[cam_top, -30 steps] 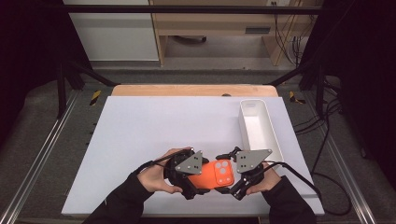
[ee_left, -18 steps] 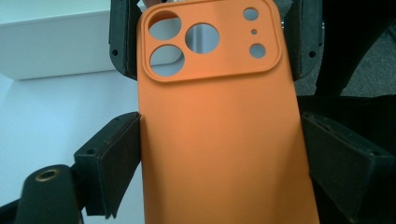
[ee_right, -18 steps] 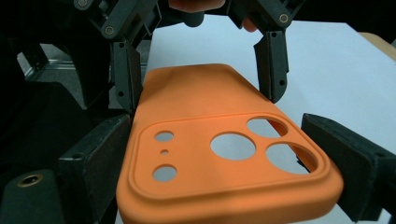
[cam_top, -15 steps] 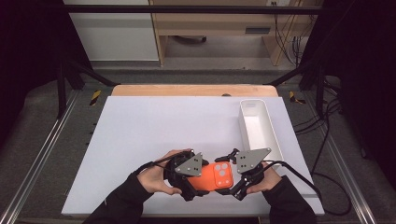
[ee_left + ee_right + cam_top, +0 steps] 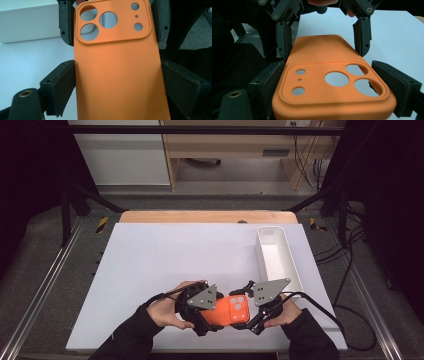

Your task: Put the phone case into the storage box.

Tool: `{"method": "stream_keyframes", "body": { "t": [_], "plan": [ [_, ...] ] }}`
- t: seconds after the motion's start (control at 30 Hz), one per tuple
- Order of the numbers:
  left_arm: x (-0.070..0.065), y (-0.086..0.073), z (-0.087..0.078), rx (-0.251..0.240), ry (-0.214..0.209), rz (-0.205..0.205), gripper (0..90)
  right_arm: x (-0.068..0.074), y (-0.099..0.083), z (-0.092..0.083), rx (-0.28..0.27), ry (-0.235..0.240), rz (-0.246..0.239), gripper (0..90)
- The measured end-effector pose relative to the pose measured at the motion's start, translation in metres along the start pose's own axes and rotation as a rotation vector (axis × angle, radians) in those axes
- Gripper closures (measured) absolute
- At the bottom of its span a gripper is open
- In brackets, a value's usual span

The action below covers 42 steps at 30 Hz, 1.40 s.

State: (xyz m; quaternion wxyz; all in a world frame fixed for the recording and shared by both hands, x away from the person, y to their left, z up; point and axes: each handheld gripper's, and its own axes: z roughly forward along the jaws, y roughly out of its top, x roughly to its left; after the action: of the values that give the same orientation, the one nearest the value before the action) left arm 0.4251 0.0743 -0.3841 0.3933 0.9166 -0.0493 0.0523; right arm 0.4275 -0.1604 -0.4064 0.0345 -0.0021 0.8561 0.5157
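An orange phone case (image 5: 227, 312) with round camera holes is held level just above the white table (image 5: 175, 255), near its front edge. My left gripper (image 5: 215, 314) is shut on the plain end, a pad on each long edge (image 5: 117, 85). My right gripper (image 5: 243, 309) grips the camera end from the opposite side. Its jaws have just been closing, and both pads now press the case's sides (image 5: 329, 87). In the right gripper view the left gripper's fingers (image 5: 284, 40) clamp the far end of the case (image 5: 324, 57).
A long white tray (image 5: 261, 255) stands at the right of the table, apparently with nothing in it. Beyond the table's wooden back edge (image 5: 200, 216) are the floor and cabinets. Metal rails run along both sides, and cables trail at the right.
The right gripper's jaws have drawn in onto the camera end of the case. Both hands and the case have stayed where they were.
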Motion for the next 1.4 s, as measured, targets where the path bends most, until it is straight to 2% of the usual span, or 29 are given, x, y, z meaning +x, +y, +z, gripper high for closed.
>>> {"method": "stream_keyframes", "body": {
  "t": [0.27,0.5,0.63,1.17,1.4],
  "plan": [
    [0.0002,0.0002,-0.0002,-0.001,-0.006,-0.004,13.9,-0.0008,-0.0007,-0.0003,0.005,0.011,0.014,15.2],
    [0.0007,-0.0001,0.0000,0.001,-0.008,0.008,13.9,0.0007,-0.0007,0.0008,0.000,-0.008,-0.005,13.8],
    [-0.0006,0.0008,0.0017,0.013,-0.020,0.026,13.9,0.0016,-0.0013,0.0022,0.006,0.013,-0.013,14.8],
    [0.0001,0.0013,0.0007,0.000,-0.035,0.009,13.7,0.0016,-0.0006,0.0004,-0.001,0.028,0.000,16.5],
    [0.0006,0.0016,-0.0003,-0.001,-0.028,-0.008,13.2,0.0016,0.0004,-0.0011,-0.004,0.024,0.003,16.6]
  ]
}}
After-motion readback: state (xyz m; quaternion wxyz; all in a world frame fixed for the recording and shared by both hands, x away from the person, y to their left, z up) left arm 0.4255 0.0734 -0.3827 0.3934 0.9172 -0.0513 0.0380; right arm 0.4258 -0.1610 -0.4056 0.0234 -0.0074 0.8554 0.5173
